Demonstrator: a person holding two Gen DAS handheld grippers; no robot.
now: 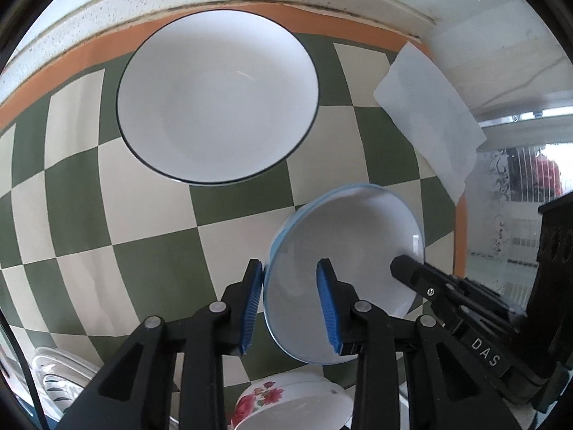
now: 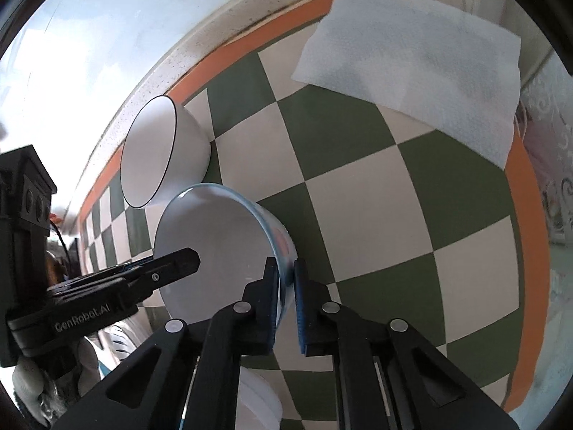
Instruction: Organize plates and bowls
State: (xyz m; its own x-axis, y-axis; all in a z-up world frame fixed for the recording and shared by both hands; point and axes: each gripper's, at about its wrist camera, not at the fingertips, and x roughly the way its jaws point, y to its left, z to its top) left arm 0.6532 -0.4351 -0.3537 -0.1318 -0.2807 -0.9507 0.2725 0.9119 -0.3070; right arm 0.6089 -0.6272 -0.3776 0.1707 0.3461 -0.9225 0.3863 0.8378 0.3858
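Between both tools: blue bowl (image 2: 222, 247) | right tool (image 2: 285, 279) clamps its rim, left tool (image 1: 290, 308) straddles opposite rim, contact unclear | likely slick, breakable.

My left camera sits just behind my left fingers (image 1: 290, 308), looking steeply down, close over the cloth (image 1: 150, 236). My right camera does likewise behind my right fingers (image 2: 285, 297). Both share the blue bowl (image 1: 343, 272), near centre, the rimmed bowl (image 1: 218, 96) at 11 o'clock, and the tissue (image 1: 429, 114) at 2 o'clock. Each view catches the other gripper.
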